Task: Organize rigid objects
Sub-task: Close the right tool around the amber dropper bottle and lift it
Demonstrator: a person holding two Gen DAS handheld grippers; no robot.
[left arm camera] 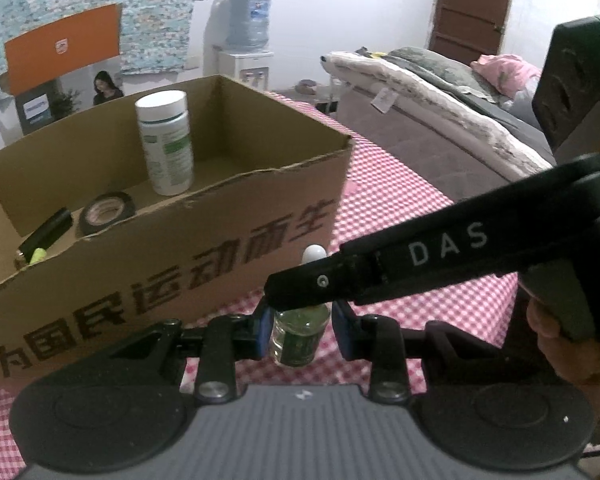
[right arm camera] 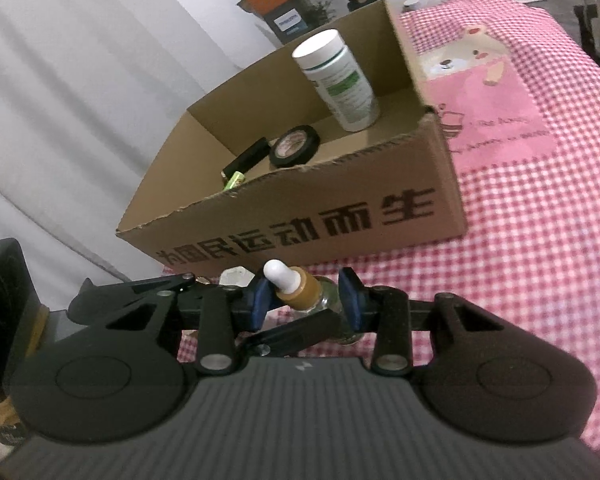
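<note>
The small dropper bottle (left arm camera: pixel 298 336) stands on the checked cloth (left arm camera: pixel 400 216) just in front of the cardboard box (left arm camera: pixel 160 264), at about 6 o'clock from its printed wall. The left gripper (left arm camera: pixel 302 330) has its blue pads on either side of the glass body. They look pressed onto it, though the right pad seems to stand slightly off in the left wrist view, so the hold is hard to confirm. The right gripper (right arm camera: pixel 306 296) straddles the brown collar and white bulb. Its jaws are partly closed around the cap, and no firm pinch shows there.

To do this step well, one gripper should keep the glass steady low down while the bottle rises upright. It must clear the ragged front rim before it travels toward 12 o'clock.

Inside the box, the white pill bottle (right arm camera: pixel 336 80) stands at 1 o'clock. The tape roll (right arm camera: pixel 295 146) and a black stick (right arm camera: pixel 246 156) lie at 11 o'clock. The open floor between them is the safest landing spot.
</note>
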